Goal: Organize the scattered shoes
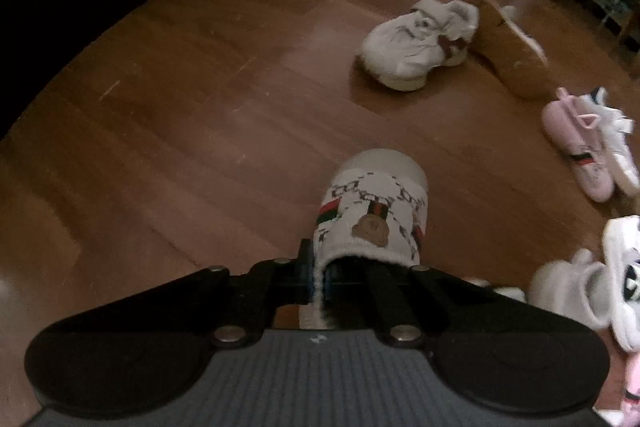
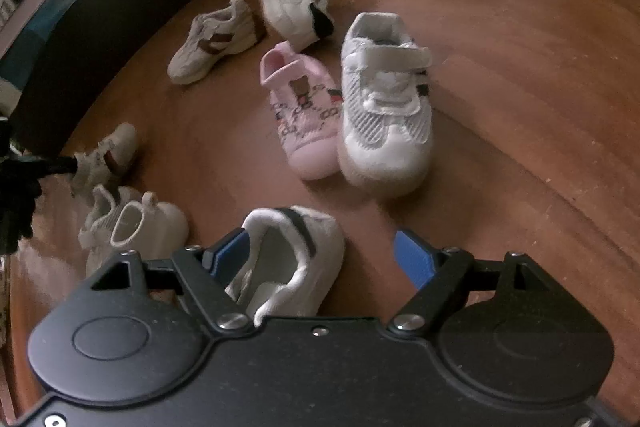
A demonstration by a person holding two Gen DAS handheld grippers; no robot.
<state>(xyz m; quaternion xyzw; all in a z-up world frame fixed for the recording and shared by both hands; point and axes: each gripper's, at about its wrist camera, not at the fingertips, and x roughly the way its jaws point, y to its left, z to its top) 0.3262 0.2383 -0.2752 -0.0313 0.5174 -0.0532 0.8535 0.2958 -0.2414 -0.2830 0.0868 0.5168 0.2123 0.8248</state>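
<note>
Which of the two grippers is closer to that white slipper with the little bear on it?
Left. The left gripper is shut on the bear slipper's collar. The right gripper stands open around a different white shoe, apart from the slipper.

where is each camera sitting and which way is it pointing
Left wrist: on the left gripper, angled down at the wood floor; its fingers are clamped on the collar of a patterned slip-on.
Right wrist: on the right gripper, angled down; open blue-tipped fingers straddle a white shoe's heel.
Shared: the floor and scattered shoes, likely the same pink shoe.
</note>
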